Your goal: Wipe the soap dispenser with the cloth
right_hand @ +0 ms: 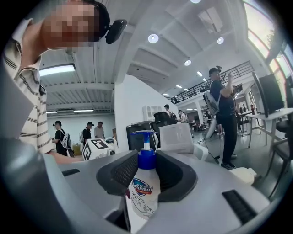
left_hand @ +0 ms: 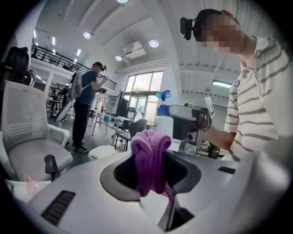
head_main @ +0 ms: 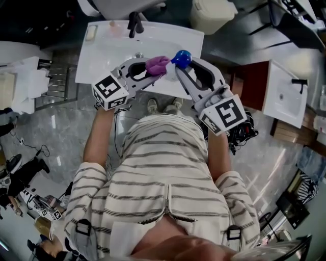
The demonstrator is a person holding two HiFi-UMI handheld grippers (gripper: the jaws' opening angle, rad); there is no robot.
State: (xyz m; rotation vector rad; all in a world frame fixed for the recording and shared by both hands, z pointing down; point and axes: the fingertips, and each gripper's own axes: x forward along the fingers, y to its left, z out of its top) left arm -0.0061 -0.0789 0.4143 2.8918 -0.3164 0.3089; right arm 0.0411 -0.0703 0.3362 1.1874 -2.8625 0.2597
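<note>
In the right gripper view a white soap dispenser (right_hand: 143, 192) with a blue pump sits between the jaws of my right gripper (right_hand: 145, 176), which is shut on its body. The head view shows its blue pump (head_main: 182, 58) at the tip of that gripper (head_main: 179, 65), held level above the front of the sink. My left gripper (head_main: 153, 71) is shut on a bunched purple cloth (head_main: 157, 64) that sits right beside the pump. The cloth (left_hand: 150, 160) fills the left gripper view's jaws (left_hand: 151, 176), and the dispenser (left_hand: 163, 123) stands just behind it. Whether cloth and bottle touch I cannot tell.
A white sink (head_main: 107, 56) with a black faucet (head_main: 134, 23) lies below both grippers. A second white basin (head_main: 285, 94) stands at the right. A white bin (head_main: 211, 14) is behind the sink. Other people (left_hand: 84, 107) and chairs (left_hand: 27, 137) stand around the room.
</note>
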